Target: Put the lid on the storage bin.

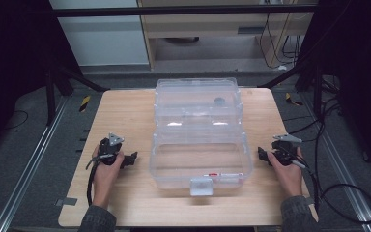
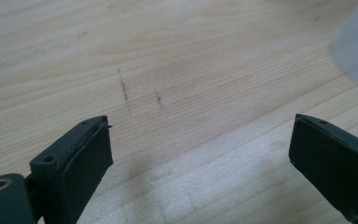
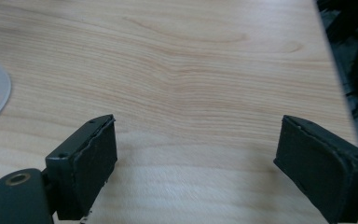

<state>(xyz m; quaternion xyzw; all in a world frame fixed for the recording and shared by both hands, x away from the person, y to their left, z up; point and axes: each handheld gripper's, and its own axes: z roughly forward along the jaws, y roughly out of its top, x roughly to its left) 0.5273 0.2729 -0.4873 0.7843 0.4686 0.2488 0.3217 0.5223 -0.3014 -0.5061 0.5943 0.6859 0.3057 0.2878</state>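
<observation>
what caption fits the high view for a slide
Open clear plastic box on a wooden table, flanked by the left tongs and right tongs.

Both forearms come in from the near edge, sleeves showing at the wrists. The left hand (image 1: 107,166) grips the left claw (image 1: 134,158), which points inward with its jaws spread wide and nothing between them. The right hand (image 1: 288,166) grips the right claw (image 1: 261,153), which also points inward, jaws wide apart and empty, low over the surface (image 1: 125,116).
</observation>
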